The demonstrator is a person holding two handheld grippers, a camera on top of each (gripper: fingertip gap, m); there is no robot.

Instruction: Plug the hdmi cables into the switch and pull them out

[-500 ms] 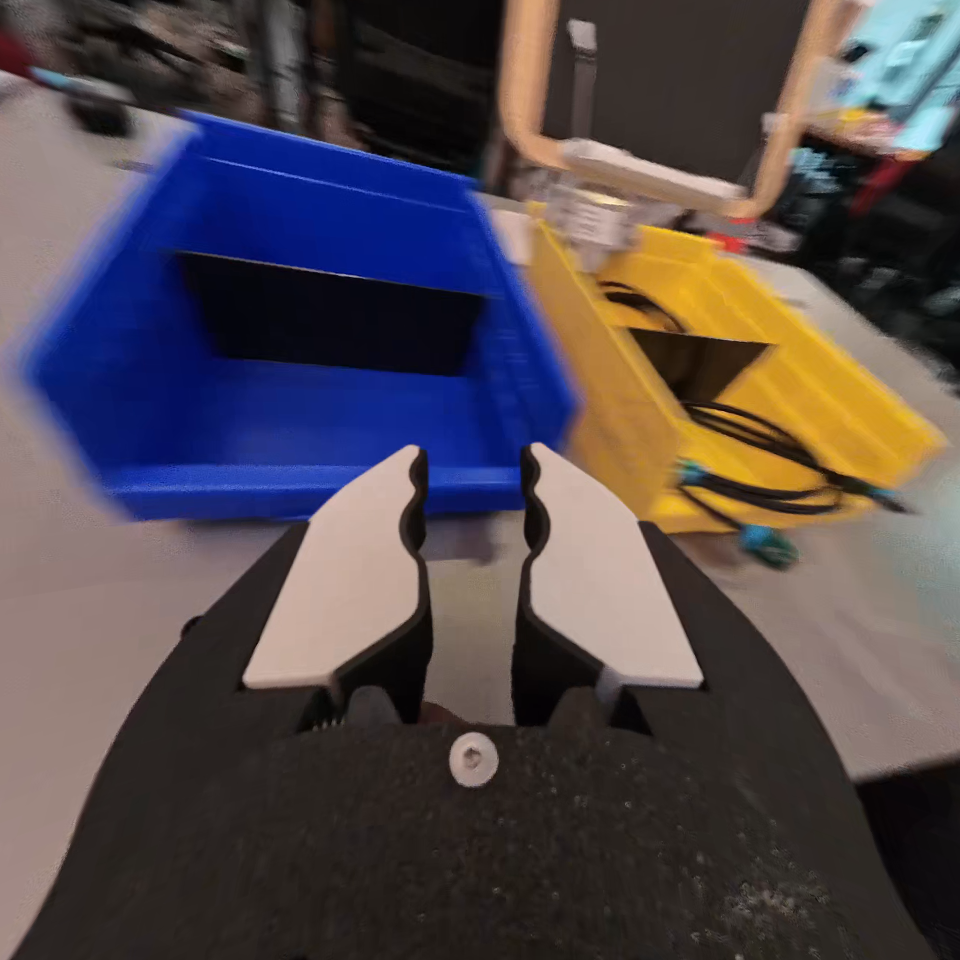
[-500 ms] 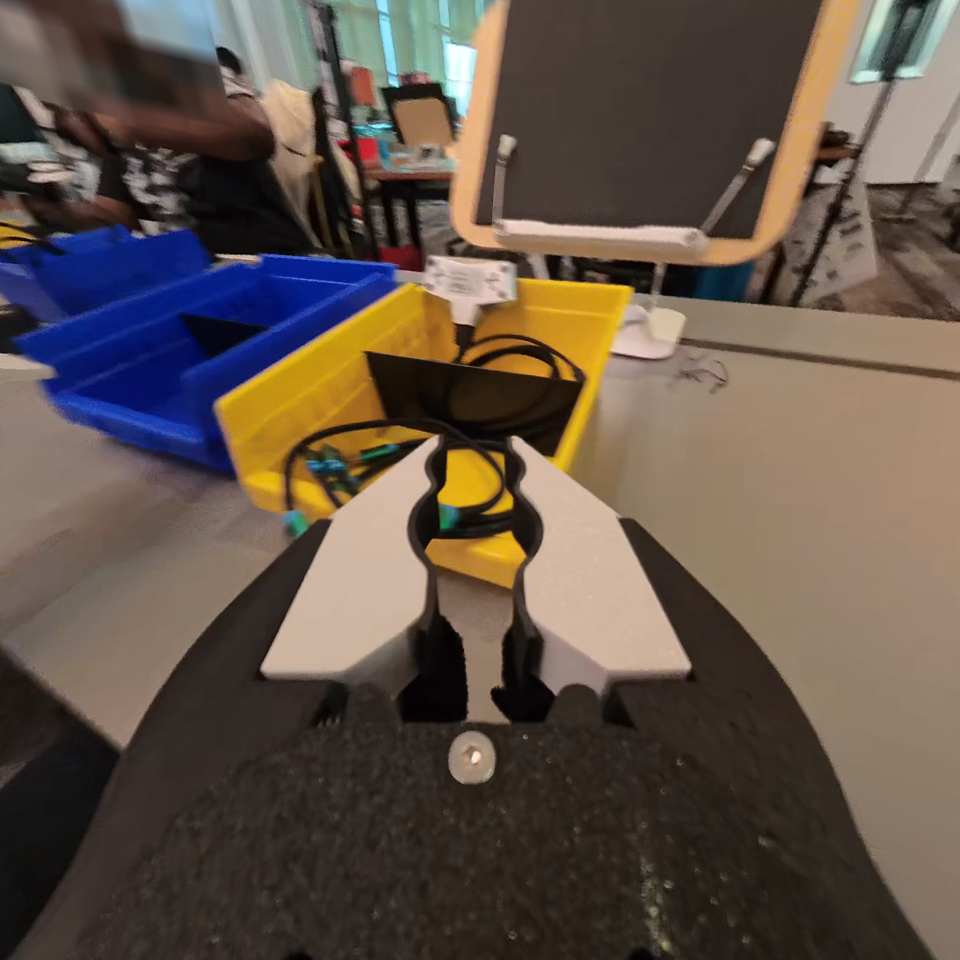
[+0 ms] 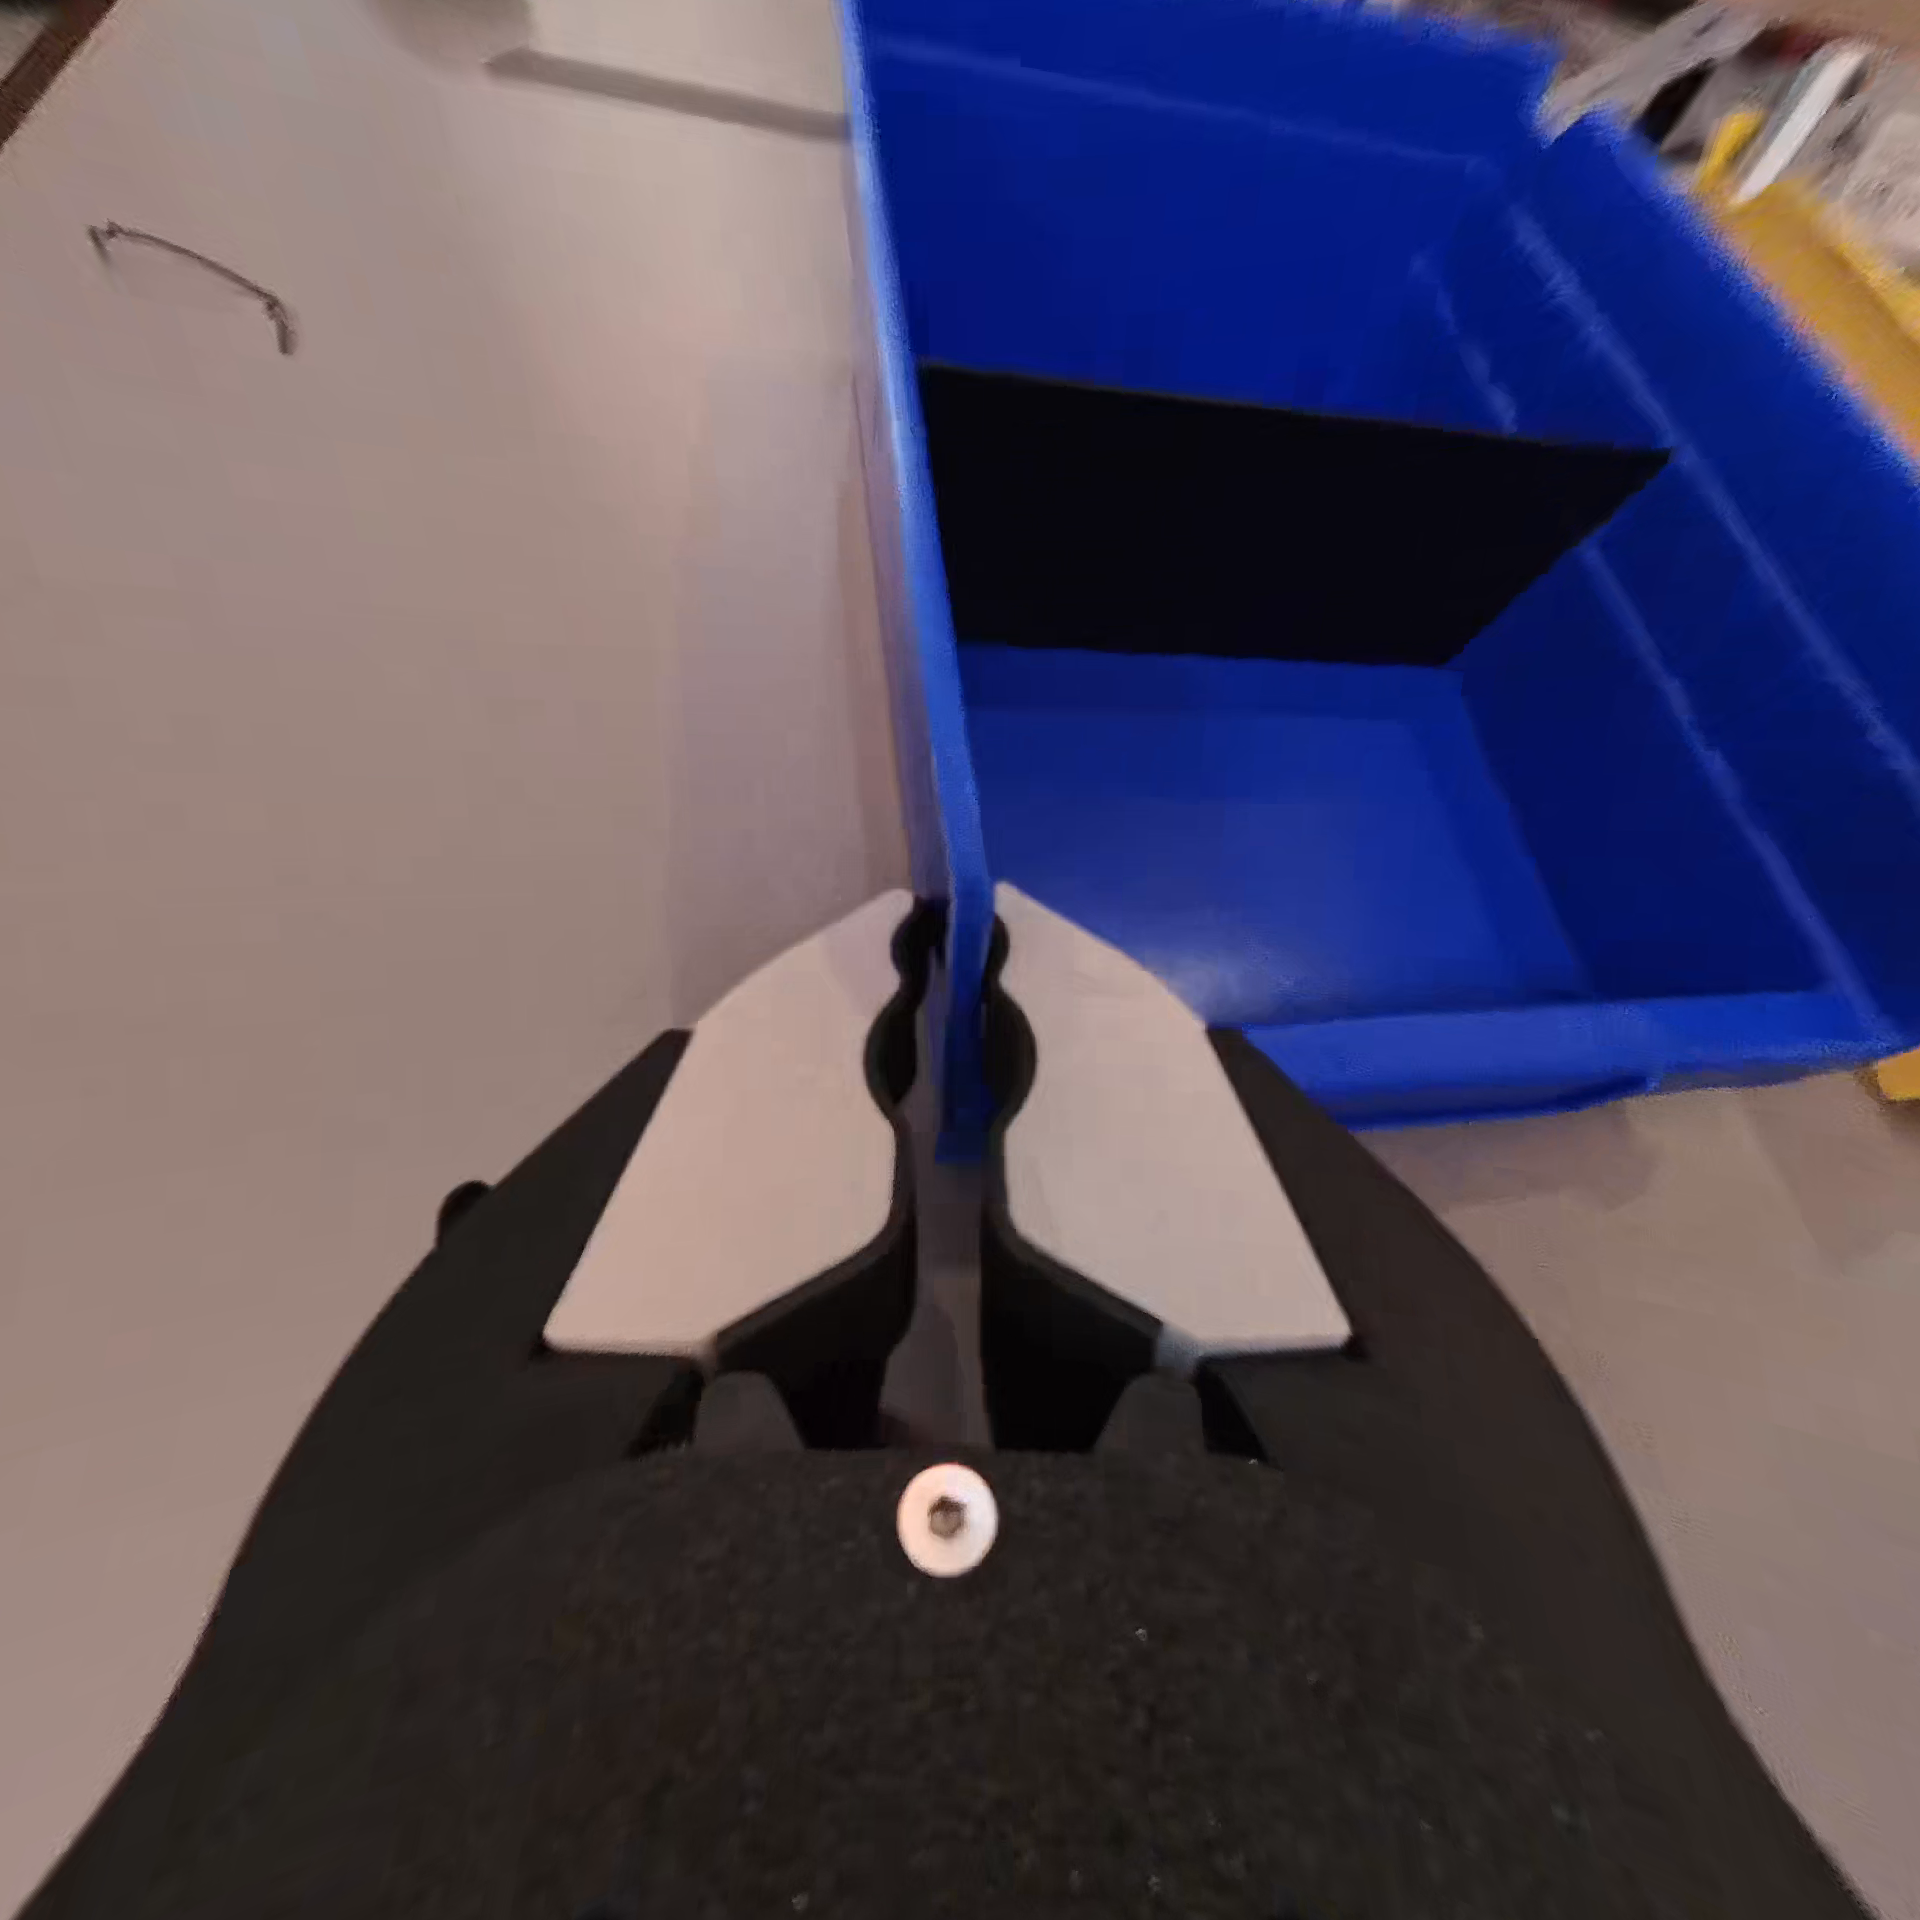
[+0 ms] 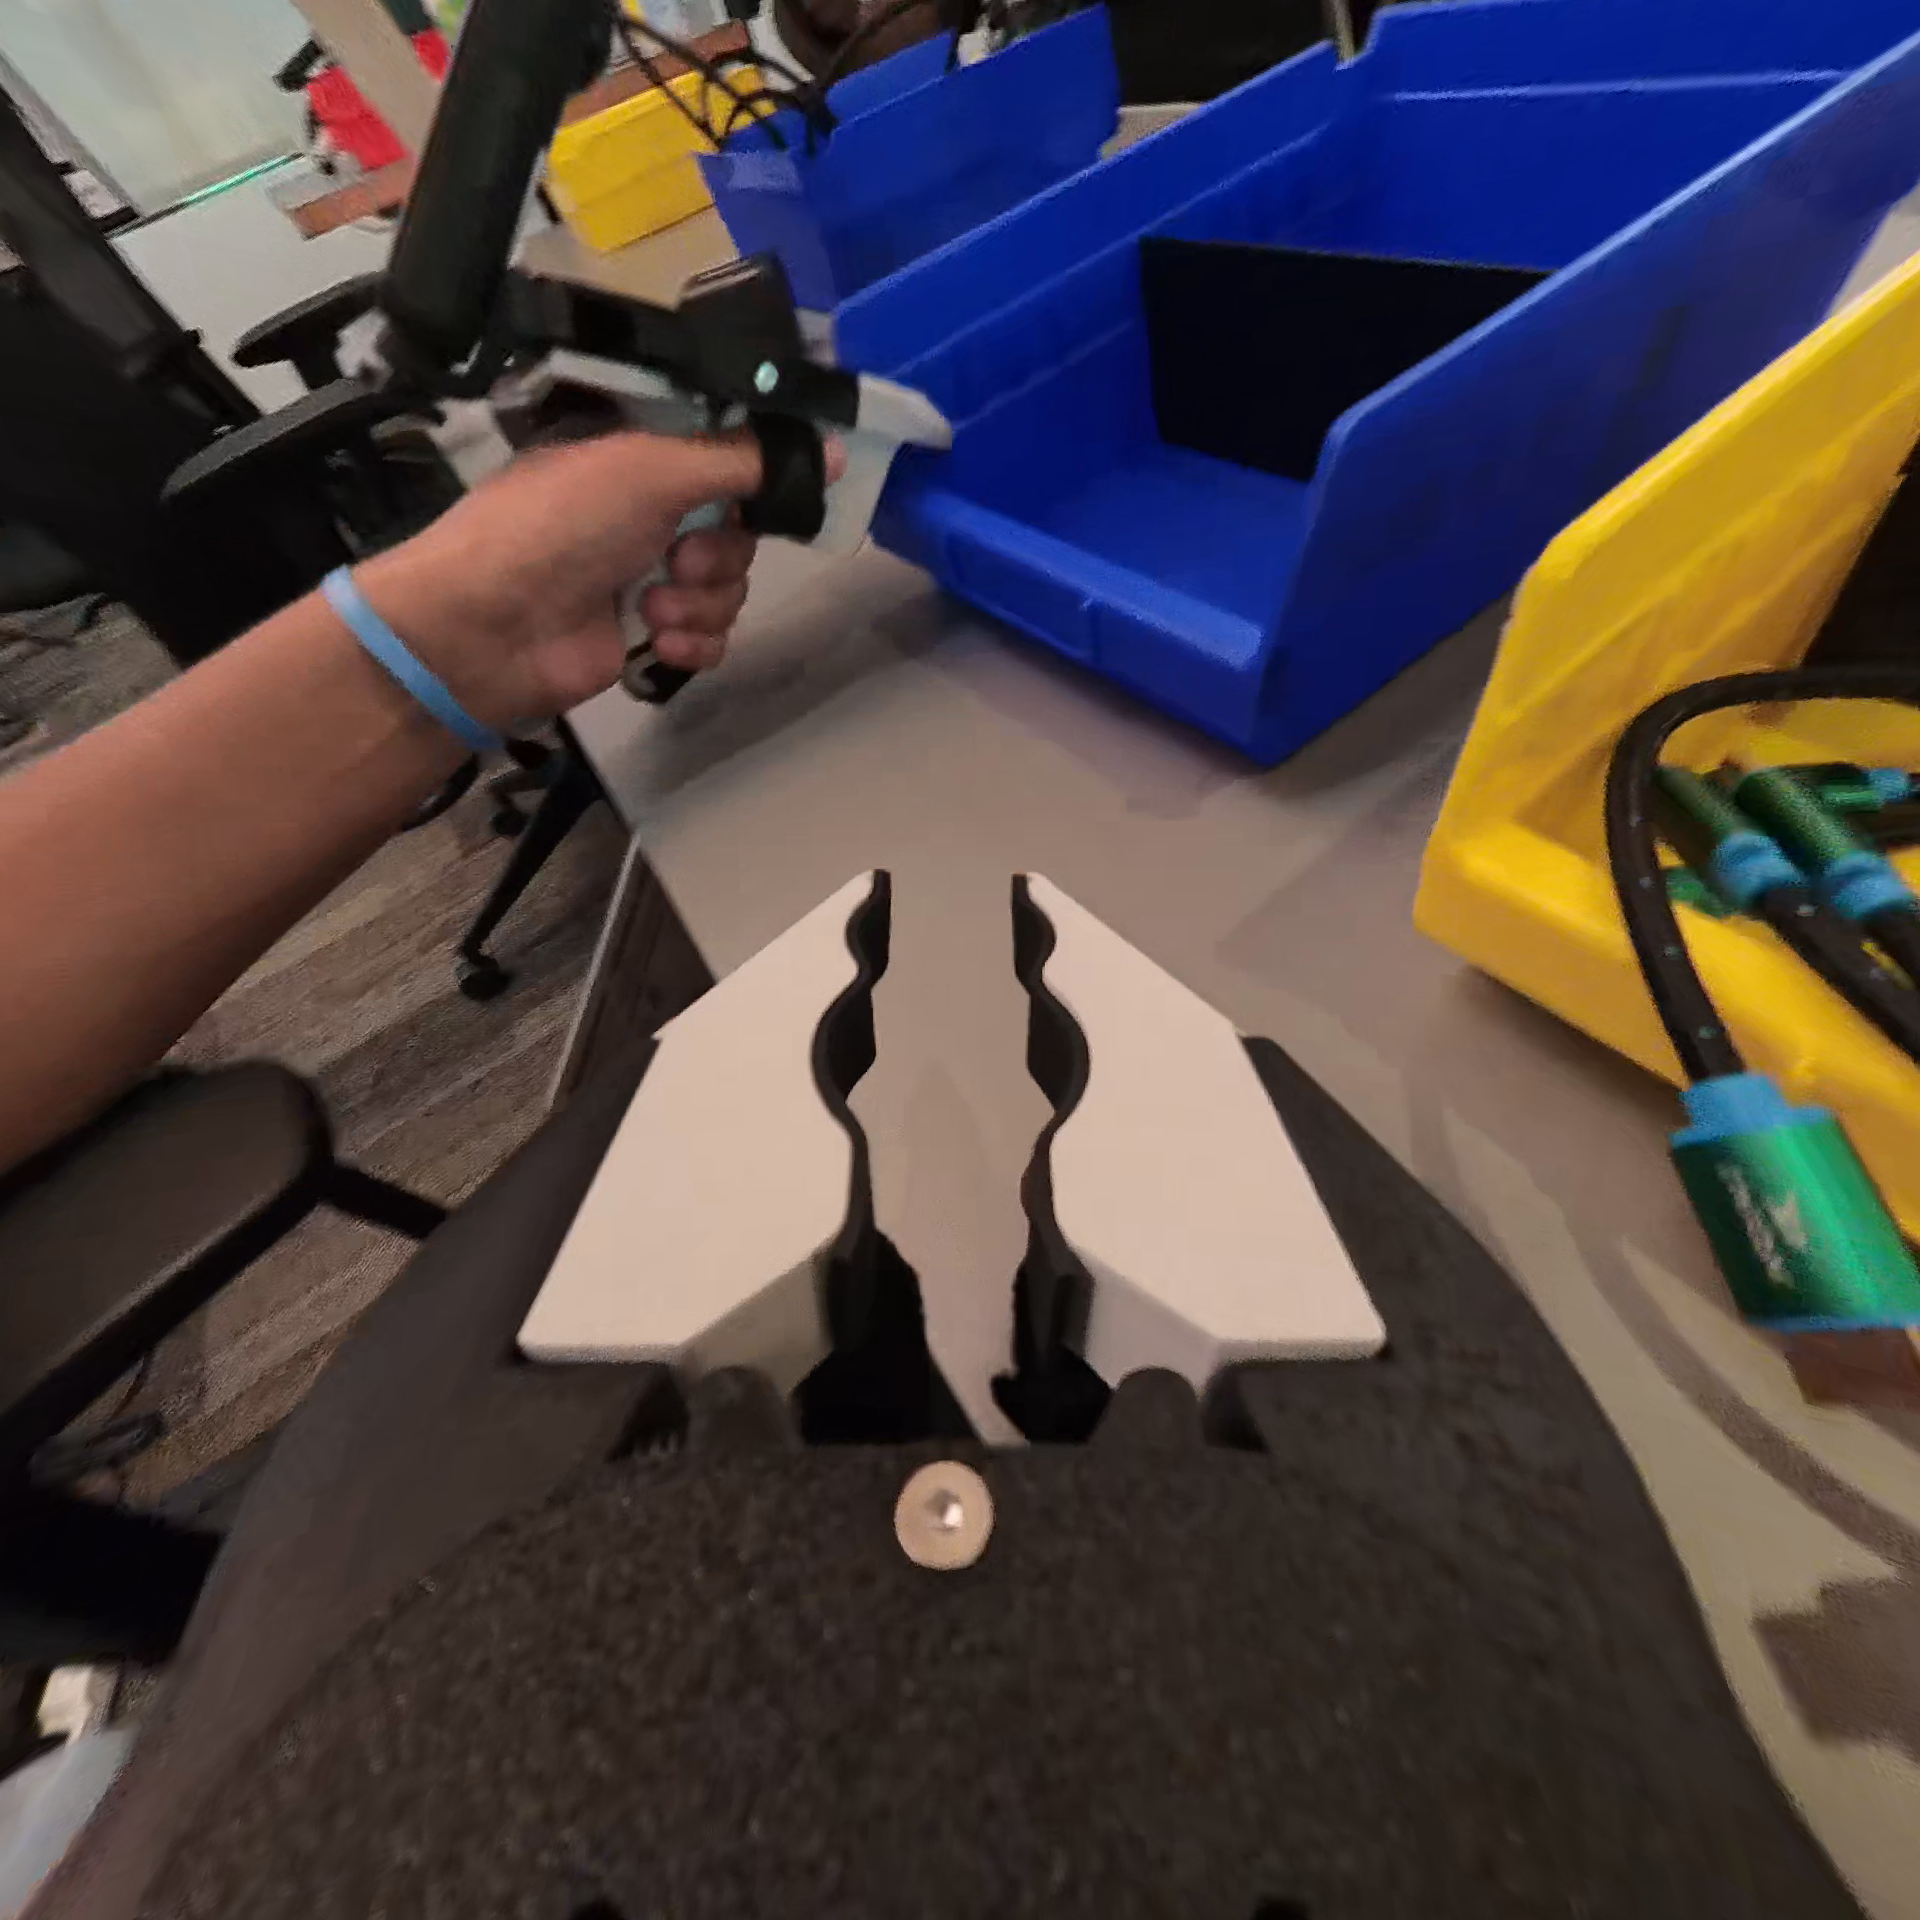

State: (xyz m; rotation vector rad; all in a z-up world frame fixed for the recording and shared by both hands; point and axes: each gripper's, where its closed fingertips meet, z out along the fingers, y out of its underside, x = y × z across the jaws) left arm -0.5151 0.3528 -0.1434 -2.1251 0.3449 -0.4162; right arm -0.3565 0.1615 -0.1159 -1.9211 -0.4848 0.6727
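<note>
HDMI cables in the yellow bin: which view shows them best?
The right wrist view: the HDMI cables lie in the yellow bin, one green plug hanging over its front edge. The left wrist view shows only a yellow sliver, no cables.

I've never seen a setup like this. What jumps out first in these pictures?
The big blue bin on the grey table: the left hand-held gripper is clamped on its side wall. To its right, a yellow bin spills black HDMI cables with green plugs, while the right hand-held gripper hangs open above the table.
</note>
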